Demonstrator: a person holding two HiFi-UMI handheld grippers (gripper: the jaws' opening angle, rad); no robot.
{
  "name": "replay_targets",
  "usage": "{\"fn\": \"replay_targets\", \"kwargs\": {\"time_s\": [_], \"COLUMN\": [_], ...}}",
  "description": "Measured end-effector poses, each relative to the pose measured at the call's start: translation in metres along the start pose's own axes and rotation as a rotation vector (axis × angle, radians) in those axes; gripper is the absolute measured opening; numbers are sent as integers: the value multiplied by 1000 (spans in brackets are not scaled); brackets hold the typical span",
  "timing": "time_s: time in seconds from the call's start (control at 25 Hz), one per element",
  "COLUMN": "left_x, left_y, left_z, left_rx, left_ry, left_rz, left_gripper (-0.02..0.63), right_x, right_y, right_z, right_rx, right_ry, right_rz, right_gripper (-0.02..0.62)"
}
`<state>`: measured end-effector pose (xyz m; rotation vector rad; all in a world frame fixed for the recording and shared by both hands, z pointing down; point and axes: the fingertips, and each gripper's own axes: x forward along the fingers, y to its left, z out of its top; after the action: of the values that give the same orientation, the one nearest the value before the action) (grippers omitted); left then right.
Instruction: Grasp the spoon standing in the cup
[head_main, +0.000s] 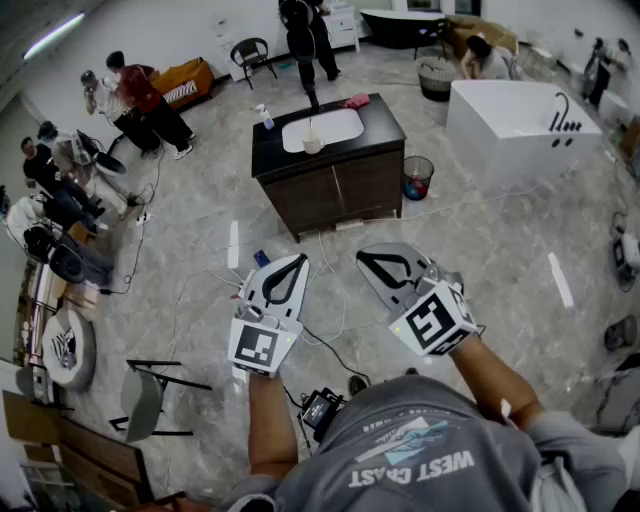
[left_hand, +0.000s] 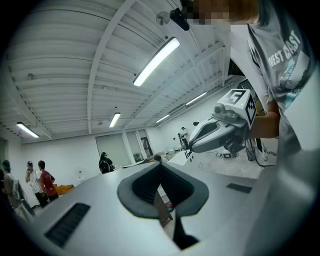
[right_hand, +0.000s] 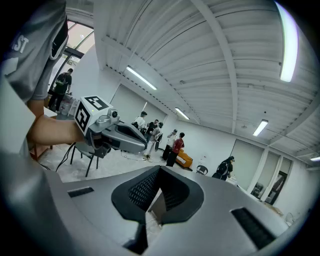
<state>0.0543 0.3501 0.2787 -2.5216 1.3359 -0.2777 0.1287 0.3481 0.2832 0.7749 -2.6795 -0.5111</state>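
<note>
Head view shows spoon well beyond left hand-held gripper and right hand-held gripper, both closed.

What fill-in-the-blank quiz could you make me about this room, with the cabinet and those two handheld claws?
1. The cup, with the spoon in it, stands on the dark cabinet beside the white ____.
2. In the head view, the spray bottle stands to the ____ of that cup.
3. The left gripper and right gripper both have their jaws ____, holding nothing.
Missing words: sink; left; shut.
</note>
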Motion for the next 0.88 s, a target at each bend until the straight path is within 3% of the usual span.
{"fn": "replay_targets", "kwargs": {"time_s": [0.24, 0.88], "left_x": [2, 2], "left_y": [10, 30], "left_z": [0, -12], "left_rx": [16, 3], "left_ry": [-5, -28], "left_rz": [-1, -31], "left_gripper": [2, 2], "right_x": [8, 34], "right_y": [-5, -1], "right_z": [7, 7], "right_rx": [-42, -8], "right_ry": [-6, 27], "right_rz": [-3, -27], "right_gripper": [31, 31]}}
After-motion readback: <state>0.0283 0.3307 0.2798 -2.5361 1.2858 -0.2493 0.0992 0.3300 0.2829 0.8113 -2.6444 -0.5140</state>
